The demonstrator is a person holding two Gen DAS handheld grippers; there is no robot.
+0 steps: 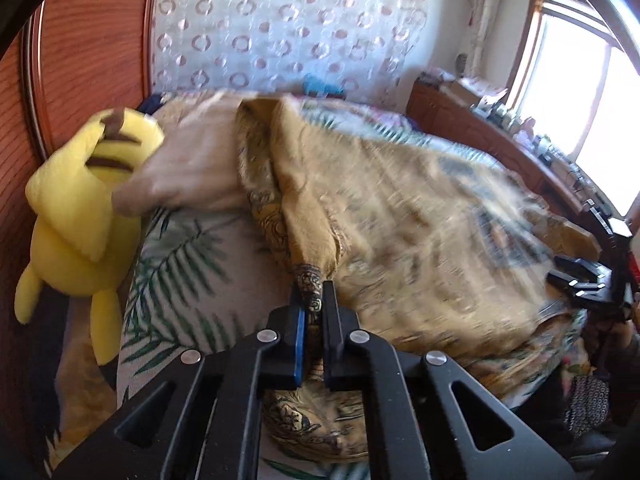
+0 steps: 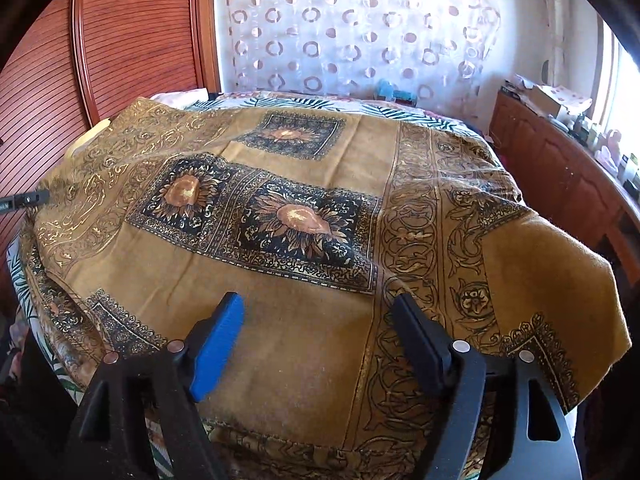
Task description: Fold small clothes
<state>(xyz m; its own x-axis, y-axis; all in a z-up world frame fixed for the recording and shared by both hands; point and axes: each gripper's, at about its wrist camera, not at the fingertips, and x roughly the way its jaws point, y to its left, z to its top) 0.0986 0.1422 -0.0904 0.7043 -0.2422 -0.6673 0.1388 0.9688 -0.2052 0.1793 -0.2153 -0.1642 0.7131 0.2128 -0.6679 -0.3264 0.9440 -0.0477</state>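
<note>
**Mustard scarf on the bed, left pinch on, right hanging open**

So the room: a bed with a palm-leaf print sheet [image 1: 180,264], a sheer white curtain [image 2: 352,32] with pinkish ring shapes behind it, reddish ribbed wooden panelling [image 2: 132,36] on the left and a wooden sideboard [image 2: 560,160] under the bright window on the right. The sideboard top is cluttered with small boxes and bottles, too tiny for me to tell what any of them are.

Spread over the bed is the mustard scarf [image 2: 320,360], a soft, slightly fuzzy woven cloth with black-framed sunflower squares and a scrolling border band. It covers most of the mattress and its right corner droops over the edge.

My left gripper [image 1: 314,300] has its fingers pressed together on a bunched, patterned corner of that scarf, and the cloth rises from the pinch in a narrow ridge. That view is pretty smeared, so fine detail on the fabric is lost there.

My right gripper [image 2: 320,344] has its fingers spread wide above the plain mustard field near the front edge, one pad blue and one black, nothing between them.

Off to the left there's a yellow plush toy [image 1: 80,216] leaning on the panelling, with a pale beige pillow [image 1: 192,168] just beside it.
</note>
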